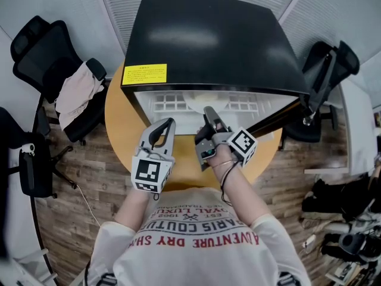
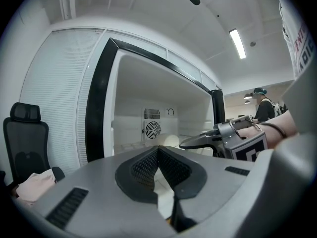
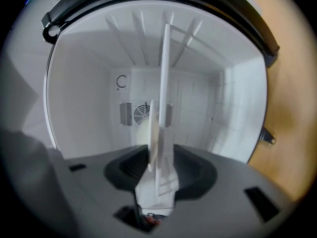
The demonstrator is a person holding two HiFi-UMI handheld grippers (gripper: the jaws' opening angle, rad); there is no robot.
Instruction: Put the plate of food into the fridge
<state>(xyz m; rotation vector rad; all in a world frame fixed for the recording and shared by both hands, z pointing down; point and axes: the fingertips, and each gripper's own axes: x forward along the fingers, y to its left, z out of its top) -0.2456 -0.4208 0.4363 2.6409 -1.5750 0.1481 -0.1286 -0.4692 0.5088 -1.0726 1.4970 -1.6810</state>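
- Right gripper [image 3: 157, 168]: fingers apart, plate [image 3: 150, 133] rim between them — back straight out, level, without nudging it.
- Left gripper [image 2: 158, 157]: fingers together, empty — hold it clear.

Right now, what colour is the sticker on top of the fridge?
The sticker is yellow; the head view shows it best.

Plate [image 1: 205, 102] largely hidden under fridge [image 1: 208, 40] roof, its contents indiscernible, right gripper view blurred
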